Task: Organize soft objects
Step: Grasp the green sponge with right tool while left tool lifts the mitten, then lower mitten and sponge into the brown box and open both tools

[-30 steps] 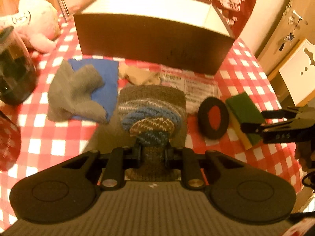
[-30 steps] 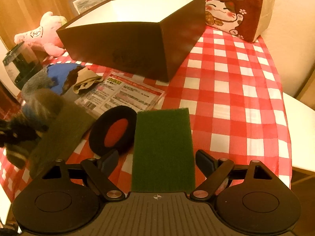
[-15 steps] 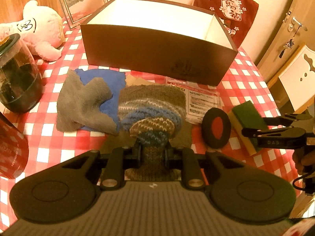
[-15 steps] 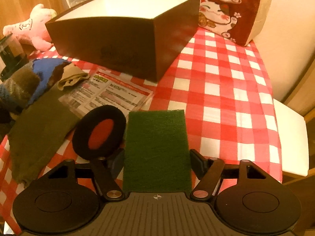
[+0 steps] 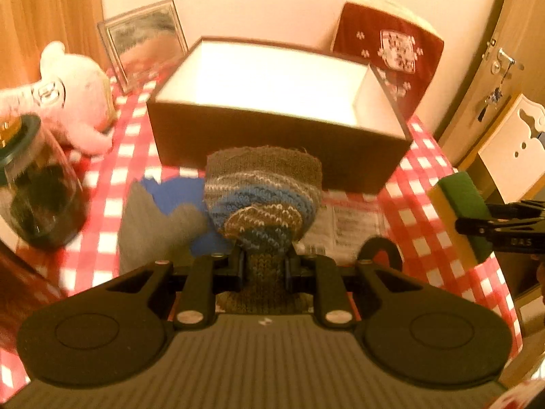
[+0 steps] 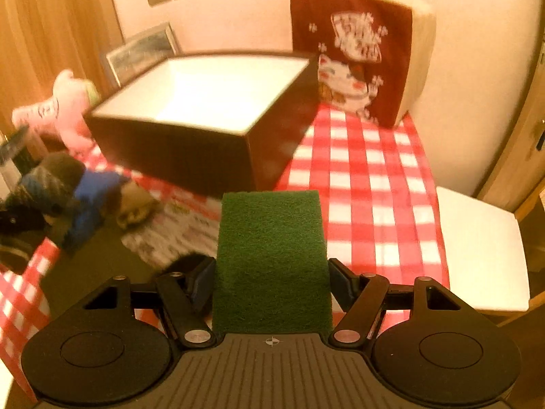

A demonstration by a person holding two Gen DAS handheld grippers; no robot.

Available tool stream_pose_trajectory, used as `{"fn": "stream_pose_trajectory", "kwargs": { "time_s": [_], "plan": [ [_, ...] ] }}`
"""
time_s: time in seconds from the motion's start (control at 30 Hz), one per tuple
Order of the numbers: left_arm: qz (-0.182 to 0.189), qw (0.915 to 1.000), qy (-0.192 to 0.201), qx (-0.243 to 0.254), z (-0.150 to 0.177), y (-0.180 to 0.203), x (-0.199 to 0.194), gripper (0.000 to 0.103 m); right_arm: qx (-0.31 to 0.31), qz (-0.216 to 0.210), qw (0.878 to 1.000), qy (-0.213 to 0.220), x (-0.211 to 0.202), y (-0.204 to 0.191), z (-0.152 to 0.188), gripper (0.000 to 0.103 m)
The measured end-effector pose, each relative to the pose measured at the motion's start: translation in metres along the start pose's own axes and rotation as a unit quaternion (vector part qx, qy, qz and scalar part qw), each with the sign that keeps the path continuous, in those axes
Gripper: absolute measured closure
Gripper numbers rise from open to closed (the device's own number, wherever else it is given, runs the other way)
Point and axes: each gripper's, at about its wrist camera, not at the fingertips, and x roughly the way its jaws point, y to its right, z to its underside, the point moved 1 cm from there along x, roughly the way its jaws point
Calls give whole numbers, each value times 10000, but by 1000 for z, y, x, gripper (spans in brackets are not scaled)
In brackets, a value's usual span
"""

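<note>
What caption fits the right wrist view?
Right gripper carries a green sponge toward the open box.

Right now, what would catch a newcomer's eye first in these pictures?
Probably the big dark box with its bright white inside, open in the middle of the red checked tablecloth. Next, the striped knit hat clamped in the left gripper, and the green sponge held in the right gripper.

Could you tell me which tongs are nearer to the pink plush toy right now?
Left. The left tongs, gripping the knitted hat, sit right of the pink plush toy; the right tongs, gripping the sponge, are farther right.
</note>
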Motion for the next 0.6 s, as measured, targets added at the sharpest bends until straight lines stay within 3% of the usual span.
{"fn": "stream_pose_trajectory", "kwargs": {
  "time_s": [0.3,0.6],
  "plan": [
    [-115,9986,458,244,-56,-16,2,84,-29,-337,9981,522,-18,-18,-57,34],
    [-109,9970,655,390,-119,-22,30,84,-93,-625,9940,894,3,-39,-124,34]
  ]
}}
